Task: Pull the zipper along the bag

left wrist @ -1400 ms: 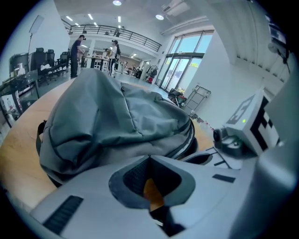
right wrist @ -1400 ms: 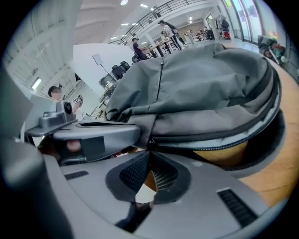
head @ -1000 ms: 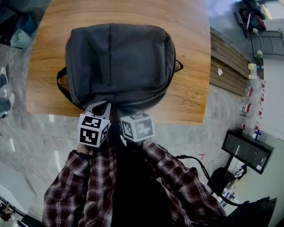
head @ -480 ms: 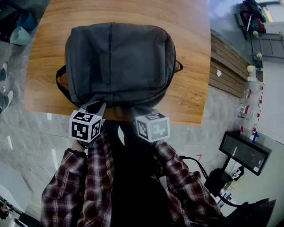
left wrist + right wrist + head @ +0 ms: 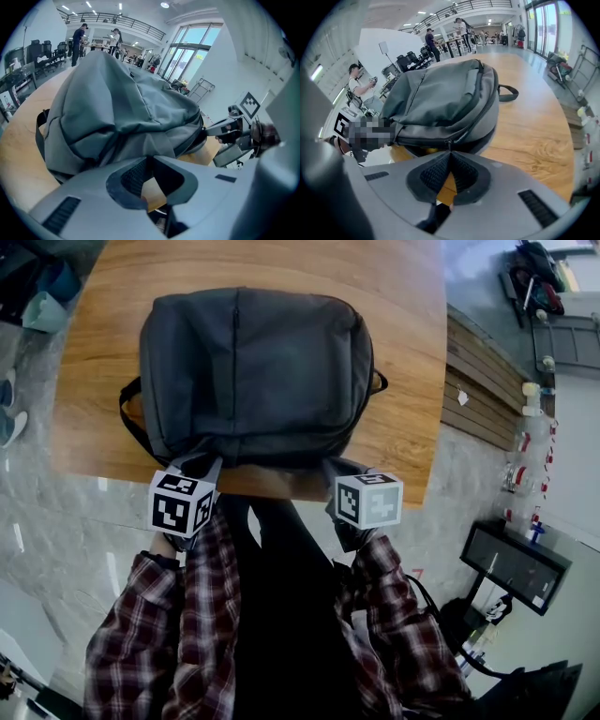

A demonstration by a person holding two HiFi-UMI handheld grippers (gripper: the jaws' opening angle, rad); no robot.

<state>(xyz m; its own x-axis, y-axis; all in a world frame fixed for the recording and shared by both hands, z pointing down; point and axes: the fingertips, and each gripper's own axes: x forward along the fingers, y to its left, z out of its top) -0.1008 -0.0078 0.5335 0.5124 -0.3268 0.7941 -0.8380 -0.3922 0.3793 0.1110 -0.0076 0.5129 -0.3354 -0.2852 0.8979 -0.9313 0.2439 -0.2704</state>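
Note:
A dark grey backpack (image 5: 248, 371) lies flat on a round-cornered wooden table (image 5: 403, 352), its bottom edge toward me. My left gripper (image 5: 200, 468) is at the bag's near left corner, and its jaws are shut on a fold of the bag's fabric (image 5: 140, 140). My right gripper (image 5: 339, 470) is at the near right corner. It is shut on the small zipper pull (image 5: 449, 144), which sits on the zipper line running along the bag's edge (image 5: 478, 117). A strap loop (image 5: 508, 93) sticks out on the bag's far right side.
The bag's bottom reaches the table's near edge (image 5: 281, 486), beyond which is grey floor. A slatted wooden bench (image 5: 483, 381) and a black box with cables (image 5: 518, 559) stand at the right. People (image 5: 77, 37) stand far off in the hall.
My right gripper has travelled to the right along the bag's near edge, from close beside the left gripper to the right corner. The left gripper shifted slightly left and kept its hold.

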